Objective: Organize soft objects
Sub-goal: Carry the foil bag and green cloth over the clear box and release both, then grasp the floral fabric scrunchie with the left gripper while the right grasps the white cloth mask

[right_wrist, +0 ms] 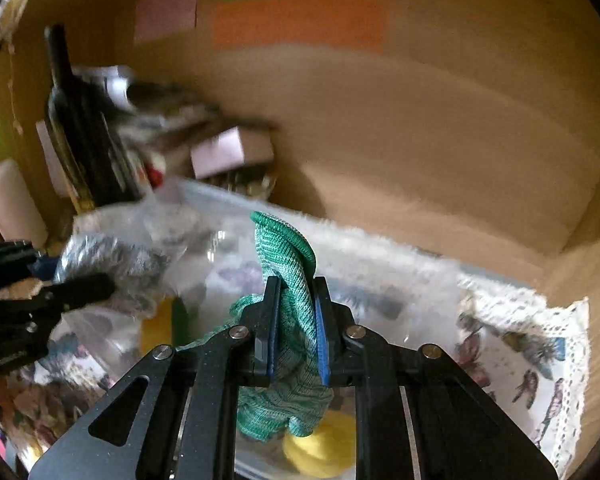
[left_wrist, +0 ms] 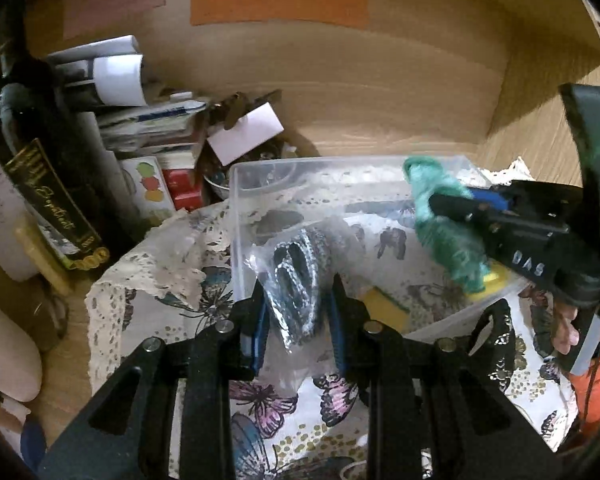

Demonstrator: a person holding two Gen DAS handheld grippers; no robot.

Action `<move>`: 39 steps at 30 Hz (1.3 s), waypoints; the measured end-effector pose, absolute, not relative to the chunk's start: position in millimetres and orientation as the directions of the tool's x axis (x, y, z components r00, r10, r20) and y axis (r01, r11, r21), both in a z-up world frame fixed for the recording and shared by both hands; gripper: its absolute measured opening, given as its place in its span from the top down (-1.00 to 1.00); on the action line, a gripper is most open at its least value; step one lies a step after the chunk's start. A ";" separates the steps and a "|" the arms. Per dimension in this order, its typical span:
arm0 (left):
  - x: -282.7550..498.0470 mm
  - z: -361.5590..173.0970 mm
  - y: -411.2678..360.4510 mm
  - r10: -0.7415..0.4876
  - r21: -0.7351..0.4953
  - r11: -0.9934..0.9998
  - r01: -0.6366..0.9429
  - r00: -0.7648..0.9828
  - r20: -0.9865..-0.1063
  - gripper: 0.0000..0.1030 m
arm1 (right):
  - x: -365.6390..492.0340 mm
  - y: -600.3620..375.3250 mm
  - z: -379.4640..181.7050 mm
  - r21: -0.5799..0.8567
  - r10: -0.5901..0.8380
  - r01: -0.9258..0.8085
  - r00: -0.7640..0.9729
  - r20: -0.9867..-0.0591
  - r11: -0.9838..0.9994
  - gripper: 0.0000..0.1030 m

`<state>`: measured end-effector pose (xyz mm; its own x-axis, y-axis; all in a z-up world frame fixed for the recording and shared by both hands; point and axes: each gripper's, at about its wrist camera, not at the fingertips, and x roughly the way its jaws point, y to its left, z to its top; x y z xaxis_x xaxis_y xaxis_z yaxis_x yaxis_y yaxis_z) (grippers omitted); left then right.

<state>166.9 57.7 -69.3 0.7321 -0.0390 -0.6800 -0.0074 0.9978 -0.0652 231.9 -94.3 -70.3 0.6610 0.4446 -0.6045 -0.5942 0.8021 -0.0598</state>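
Observation:
My left gripper (left_wrist: 298, 300) is shut on a clear plastic bag holding a dark knitted item (left_wrist: 296, 276), at the near left corner of a clear plastic bin (left_wrist: 260, 172). My right gripper (right_wrist: 296, 300) is shut on a green knitted cloth (right_wrist: 288, 248) and holds it over the bin (right_wrist: 380, 248); the cloth also shows in the left wrist view (left_wrist: 440, 216) with the right gripper (left_wrist: 452, 204) on it. A yellow sponge (left_wrist: 384, 308) and a yellow soft item (right_wrist: 320, 452) lie in the bin. The bagged item (right_wrist: 108, 260) and left gripper (right_wrist: 80, 280) show at left in the right wrist view.
The bin stands on a butterfly-print lace cloth (left_wrist: 160, 280) on a wooden shelf. At the left are a dark bottle (left_wrist: 40, 168), stacked papers and boxes (left_wrist: 148, 128) and a small bowl (left_wrist: 220, 184). A wooden back wall (left_wrist: 340, 80) with coloured tape strips is behind.

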 end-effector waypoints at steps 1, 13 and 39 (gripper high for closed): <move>167.1 -69.4 56.7 -0.036 -0.059 0.998 -0.006 0.734 -0.678 0.48 | 235.5 -91.3 -75.4 -0.059 0.439 -0.600 0.645 -0.626 0.798 0.73; 151.2 -53.7 42.2 -0.019 -0.014 1.000 0.013 0.757 -0.653 -0.33 | 231.1 -84.1 -91.1 -0.070 0.425 -0.650 0.570 -0.703 0.757 0.07; 35.8 -64.9 63.3 0.053 -0.031 0.995 -0.095 0.766 -0.640 -0.99 | 110.0 -136.4 -54.4 -0.016 0.551 -0.650 0.656 -0.516 0.760 -0.58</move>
